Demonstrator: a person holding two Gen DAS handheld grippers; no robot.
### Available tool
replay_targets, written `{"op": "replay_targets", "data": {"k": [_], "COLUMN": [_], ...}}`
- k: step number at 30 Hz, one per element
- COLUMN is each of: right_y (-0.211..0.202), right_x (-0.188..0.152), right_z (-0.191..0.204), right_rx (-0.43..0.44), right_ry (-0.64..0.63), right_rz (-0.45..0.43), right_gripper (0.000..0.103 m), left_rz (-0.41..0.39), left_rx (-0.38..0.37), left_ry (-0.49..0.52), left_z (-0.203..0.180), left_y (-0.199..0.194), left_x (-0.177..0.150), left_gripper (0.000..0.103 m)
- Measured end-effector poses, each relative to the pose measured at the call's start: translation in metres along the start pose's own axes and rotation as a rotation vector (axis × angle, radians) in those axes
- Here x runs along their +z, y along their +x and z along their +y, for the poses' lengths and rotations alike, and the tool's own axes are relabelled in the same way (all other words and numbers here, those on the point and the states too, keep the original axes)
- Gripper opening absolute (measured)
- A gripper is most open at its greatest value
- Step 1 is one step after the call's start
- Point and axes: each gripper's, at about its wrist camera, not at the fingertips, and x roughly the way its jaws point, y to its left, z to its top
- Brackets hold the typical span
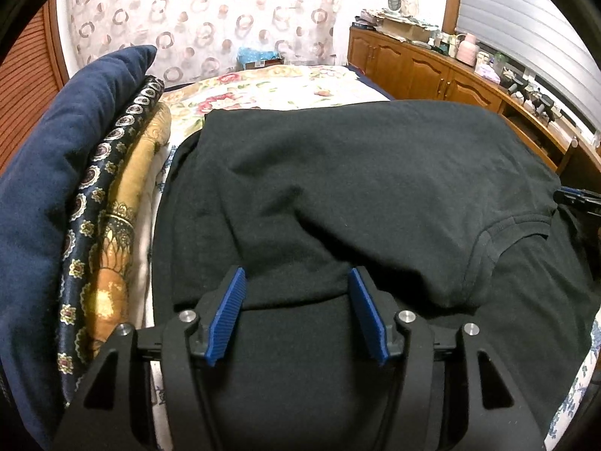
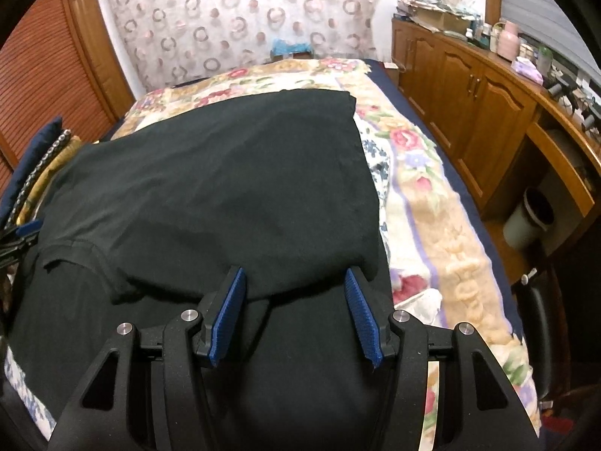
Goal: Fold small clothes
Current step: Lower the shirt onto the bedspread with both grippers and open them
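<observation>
Blue-padded fingers (image 1: 229, 315) of my left gripper (image 1: 296, 315) stand wide apart at the bottom of the left wrist view, hovering over black cloth with nothing between them. I note the same on my right gripper (image 2: 295, 315): both fingers (image 2: 362, 314) spread wide, nothing held, black fabric beneath.

I record the black T-shirt (image 1: 357, 188) lying across the near part of the bed (image 2: 443, 203), on a floral blanket (image 2: 413, 150). Its far portion is folded back over the near portion, and the folded edge runs just ahead of both sets of fingertips. A ribbed neckline (image 1: 499, 229) shows at the right of the left wrist view, lying on top of the lower layer. In the right wrist view the shirt (image 2: 233, 173) has a straight right edge with blanket exposed beside it.

I see stacked bedding along the left of the shirt: a navy cushion (image 1: 56, 173), a dark patterned cloth (image 1: 109, 158) and a gold patterned cloth (image 1: 127, 203), all just beside the shirt's left edge.

I note a wooden cabinet (image 2: 469, 90) along the right wall, its top cluttered, and a patterned curtain (image 2: 240, 15) behind the bed.
</observation>
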Motion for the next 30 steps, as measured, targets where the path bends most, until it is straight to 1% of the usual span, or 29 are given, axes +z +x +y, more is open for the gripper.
{"op": "replay_targets", "data": {"k": [5, 6, 8, 12, 14, 15, 18, 20, 24, 28, 30], "right_y": [0.005, 0.005, 0.005, 0.005, 0.005, 0.005, 0.005, 0.005, 0.006, 0.005, 0.006], "right_x": [-0.003, -0.003, -0.004, -0.004, -0.004, -0.004, -0.004, -0.004, -0.003, -0.003, -0.003], "right_z": [0.009, 0.01, 0.011, 0.008, 0.008, 0.008, 0.009, 0.009, 0.01, 0.01, 0.01], "right_rx": [-0.043, -0.052, -0.056, -0.049, -0.053, -0.054, -0.052, -0.05, -0.048, -0.048, -0.047], "right_ry": [-0.037, -0.045, -0.053, -0.045, -0.049, -0.049, -0.049, -0.047, -0.046, -0.046, -0.047], "right_rz": [-0.024, -0.024, -0.025, -0.029, -0.029, -0.029, -0.029, -0.03, -0.03, -0.031, -0.031], "right_gripper": [0.06, 0.06, 0.061, 0.061, 0.061, 0.061, 0.061, 0.061, 0.061, 0.061, 0.062], "left_rz": [0.003, 0.005, 0.006, 0.017, 0.007, 0.005, 0.008, 0.006, -0.001, -0.003, -0.002], "left_rx": [-0.001, -0.004, 0.007, 0.018, -0.006, -0.02, -0.028, 0.007, 0.036, 0.062, 0.055], "left_ry": [0.002, 0.004, 0.017, -0.009, -0.054, -0.106, -0.176, -0.196, -0.214, -0.211, -0.214], "left_z": [0.0, -0.001, -0.004, -0.005, -0.003, 0.002, 0.007, 0.01, 0.014, 0.011, 0.011], "left_y": [0.001, 0.002, 0.002, 0.001, -0.003, -0.005, -0.008, -0.01, -0.007, 0.002, 0.008], "left_x": [0.0, 0.0, 0.0, 0.0, -0.003, -0.006, -0.011, -0.016, -0.019, -0.009, -0.001], "left_gripper": [0.064, 0.066, 0.067, 0.067, 0.067, 0.067, 0.067, 0.067, 0.067, 0.067, 0.067]}}
